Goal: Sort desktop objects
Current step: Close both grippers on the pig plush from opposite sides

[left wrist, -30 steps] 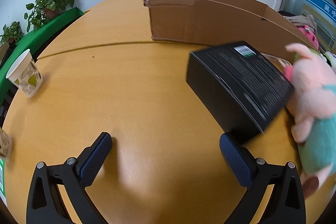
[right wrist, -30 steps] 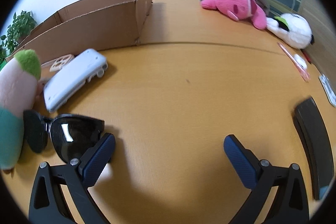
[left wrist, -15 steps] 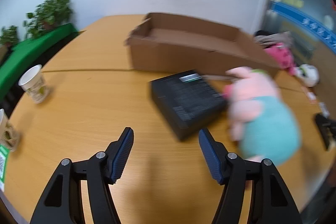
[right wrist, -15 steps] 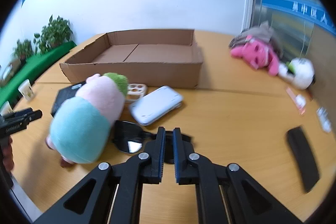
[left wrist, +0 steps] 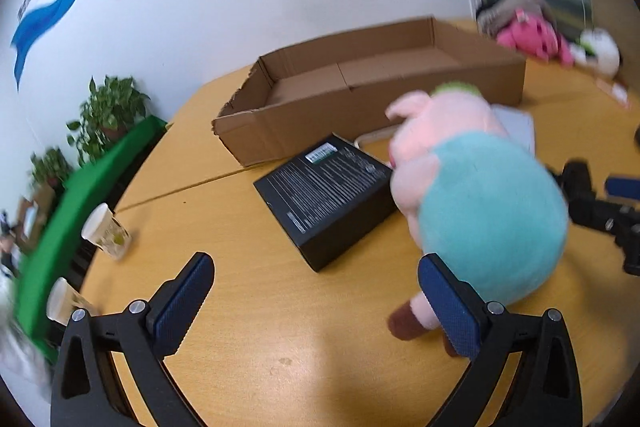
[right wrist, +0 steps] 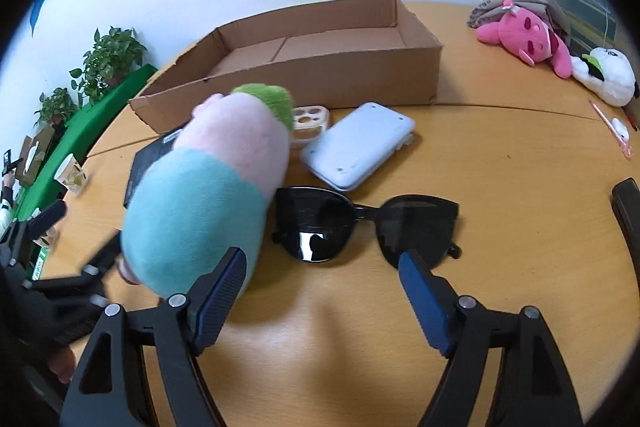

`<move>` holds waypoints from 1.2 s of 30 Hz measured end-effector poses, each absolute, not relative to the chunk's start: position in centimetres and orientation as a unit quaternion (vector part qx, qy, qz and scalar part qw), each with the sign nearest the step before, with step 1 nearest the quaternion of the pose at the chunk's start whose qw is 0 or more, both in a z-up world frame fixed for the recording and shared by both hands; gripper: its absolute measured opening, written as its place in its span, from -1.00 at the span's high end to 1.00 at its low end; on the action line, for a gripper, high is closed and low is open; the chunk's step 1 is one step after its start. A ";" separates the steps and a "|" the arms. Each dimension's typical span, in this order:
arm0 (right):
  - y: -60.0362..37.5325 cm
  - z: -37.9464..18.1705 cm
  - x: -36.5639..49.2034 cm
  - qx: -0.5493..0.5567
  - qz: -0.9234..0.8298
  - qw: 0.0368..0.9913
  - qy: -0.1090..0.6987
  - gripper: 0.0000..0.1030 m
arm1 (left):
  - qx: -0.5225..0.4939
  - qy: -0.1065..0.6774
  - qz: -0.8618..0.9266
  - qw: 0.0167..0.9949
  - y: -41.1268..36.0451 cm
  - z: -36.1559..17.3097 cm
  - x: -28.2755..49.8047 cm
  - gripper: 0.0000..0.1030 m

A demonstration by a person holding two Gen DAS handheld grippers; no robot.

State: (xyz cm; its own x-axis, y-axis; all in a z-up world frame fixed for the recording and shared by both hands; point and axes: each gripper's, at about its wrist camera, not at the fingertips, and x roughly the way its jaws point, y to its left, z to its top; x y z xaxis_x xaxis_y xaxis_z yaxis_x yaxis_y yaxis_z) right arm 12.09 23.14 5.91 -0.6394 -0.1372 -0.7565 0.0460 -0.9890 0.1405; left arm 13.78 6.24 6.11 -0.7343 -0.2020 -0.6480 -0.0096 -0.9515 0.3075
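Note:
A pink and teal plush pig [left wrist: 480,203] lies on the wooden table beside a black box [left wrist: 328,195], in front of an open cardboard box [left wrist: 360,95]. My left gripper [left wrist: 316,303] hovers above the table, jaws opening wide and gripping nothing; the pig's brown foot shows by its right finger. My right gripper [right wrist: 320,291] is also opening and holds nothing. Black sunglasses [right wrist: 360,223] lie just past its fingertips, with the plush pig [right wrist: 204,195] by its left finger. Behind the glasses are a white case [right wrist: 356,147] and a phone case [right wrist: 308,121].
The cardboard box [right wrist: 320,67] stands at the back. A pink plush [right wrist: 524,39], a white plush [right wrist: 608,75] and a pen [right wrist: 612,131] lie far right, and a black object [right wrist: 628,215] sits at the right edge. Paper cups [left wrist: 106,233] stand left, near green-topped planters.
Both grippers have pulled back and risen, so more of the table shows. The left jaws narrowed, then spread wide again. The right jaws shut completely, then came apart.

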 end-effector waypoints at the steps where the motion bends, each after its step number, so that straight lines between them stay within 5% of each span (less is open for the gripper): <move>1: 22.7 6.1 12.4 0.412 -0.910 0.040 -0.034 -0.53 | 0.364 -0.147 -0.918 0.054 6.3 5.9 13.6 -0.99; 8: 20.0 6.6 13.6 0.396 -0.915 0.024 0.078 -0.54 | 0.427 0.038 -0.903 -0.027 1.4 5.7 11.7 -0.99; 16: 23.0 5.3 12.9 0.419 -0.902 0.083 -0.059 -0.52 | 0.420 0.109 -0.900 -0.033 -1.9 5.8 12.0 -0.93; 18: 23.3 5.5 13.3 0.407 -0.907 0.085 -0.067 -0.43 | 0.408 0.129 -0.902 -0.055 -2.2 6.1 12.5 -0.42; 19: 23.5 5.8 13.6 0.396 -0.910 0.099 -0.078 -0.06 | 0.408 0.132 -0.901 -0.065 -2.2 6.1 12.5 0.39; 20: 23.7 6.0 13.7 0.389 -0.911 0.110 -0.085 0.24 | 0.412 0.129 -0.899 -0.073 -1.9 6.1 12.4 0.98; 21: 23.7 6.1 13.7 0.391 -0.911 0.109 -0.080 0.84 | 0.413 0.122 -0.899 -0.078 -1.6 6.1 12.4 0.98; 24: 23.7 6.0 13.5 0.400 -0.908 0.099 -0.078 0.83 | 0.388 0.114 -0.908 -0.111 -0.4 6.6 13.2 0.96; 25: 24.0 5.8 13.4 0.406 -0.903 0.103 -0.093 0.44 | 0.379 0.117 -0.910 -0.118 -0.1 7.0 13.5 0.56; 26: 24.3 5.7 13.2 0.417 -0.896 0.107 -0.111 0.11 | 0.372 0.116 -0.914 -0.112 0.2 7.3 13.7 -0.38; 27: 24.8 5.6 13.1 0.423 -0.890 0.105 -0.133 -0.48 | 0.369 0.116 -0.918 -0.093 0.3 7.6 13.7 -0.85; 28: 25.2 5.6 13.2 0.420 -0.888 0.099 -0.156 -0.61 | 0.359 0.121 -0.923 -0.071 0.2 8.0 14.0 -0.97; 36: 25.8 7.1 12.1 0.411 -0.885 0.113 -0.188 -0.61 | 0.352 0.199 -0.903 -0.147 -0.2 9.2 12.1 -0.99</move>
